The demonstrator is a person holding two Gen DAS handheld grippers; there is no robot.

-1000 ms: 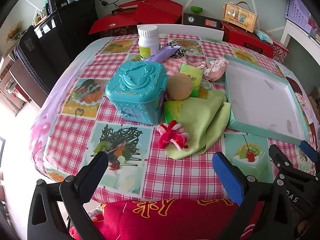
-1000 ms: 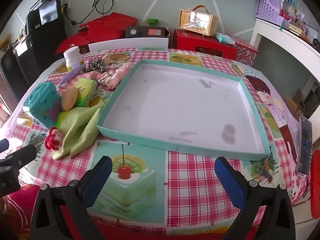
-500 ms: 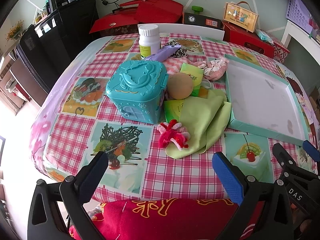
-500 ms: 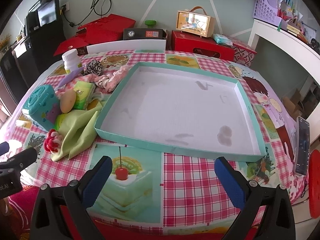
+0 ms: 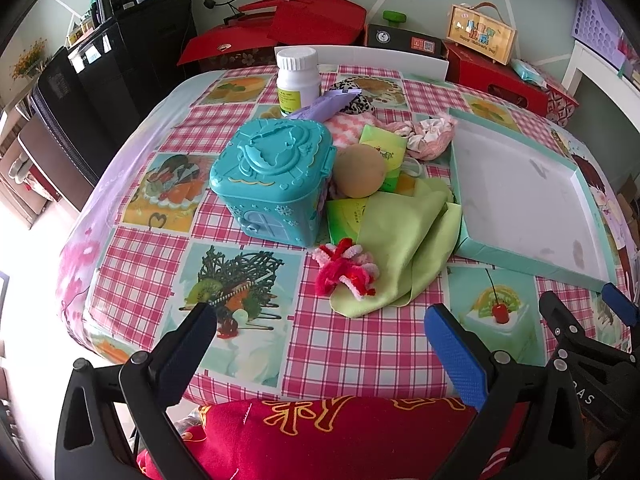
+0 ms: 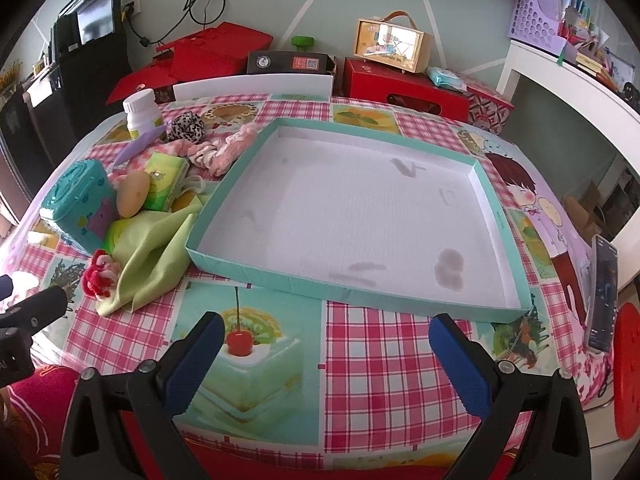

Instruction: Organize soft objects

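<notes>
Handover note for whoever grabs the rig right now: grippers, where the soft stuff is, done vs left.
Left gripper: open, holds nothing, near table edge facing the pile.
Right gripper: open, holds nothing, in front of the teal tray.
Green cloth, red-pink pipe-cleaner toy, pink scrunchie and leopard scrunchie all lie left of the tray, beside the teal box.
Done: nothing; tray holds nothing.
Left: probably move all soft items into the tray.

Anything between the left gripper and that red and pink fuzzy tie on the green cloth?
Nothing visible. The left gripper hangs open at the table's near edge, with only bare tablecloth before the fuzzy tie, which lies on the green cloth.
</notes>
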